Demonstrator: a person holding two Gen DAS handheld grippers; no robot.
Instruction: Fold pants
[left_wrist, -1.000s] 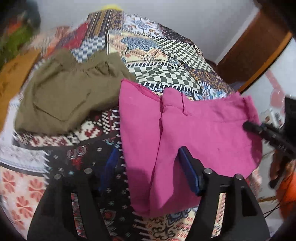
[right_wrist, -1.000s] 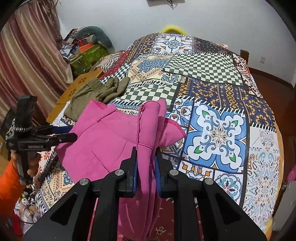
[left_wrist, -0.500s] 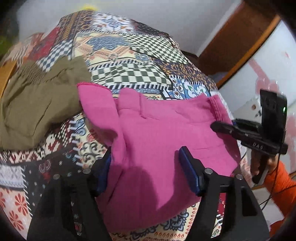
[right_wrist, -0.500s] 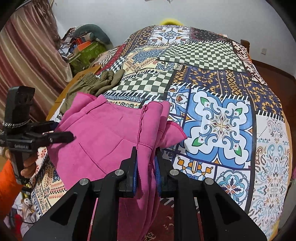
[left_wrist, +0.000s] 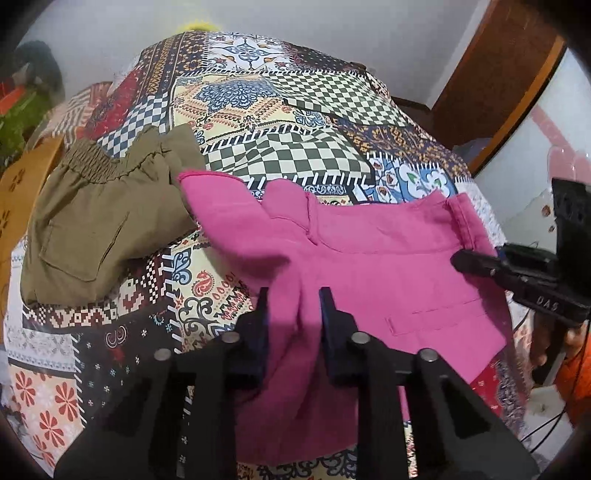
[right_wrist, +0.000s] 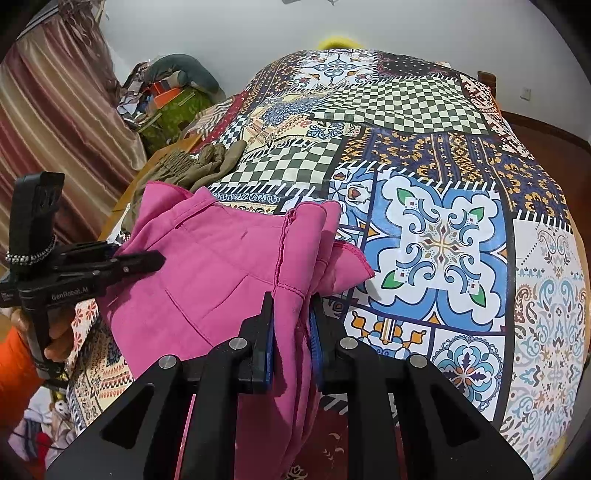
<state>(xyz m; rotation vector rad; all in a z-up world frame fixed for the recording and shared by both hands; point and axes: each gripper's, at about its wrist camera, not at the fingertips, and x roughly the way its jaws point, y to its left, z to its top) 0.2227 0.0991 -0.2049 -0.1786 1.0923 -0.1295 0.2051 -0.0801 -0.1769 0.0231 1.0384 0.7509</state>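
Pink pants lie at the near edge of a patchwork bedspread. My left gripper sits on their left part; its jaws are closing and a ridge of pink cloth is pinched between the blue pads. My right gripper is shut on a bunched fold at the other end of the pink pants, which hangs down between its fingers. Each gripper shows in the other's view: the left gripper at the left side, the right gripper at the right side.
Olive green pants lie crumpled to the left of the pink ones, also seen further back as olive pants. A striped curtain and a clutter pile stand left of the bedspread. A wooden door is right.
My left gripper has slid right from the pants' left edge onto the cloth, and its wide jaws have come together on a ridge of it. The right gripper keeps its hold.
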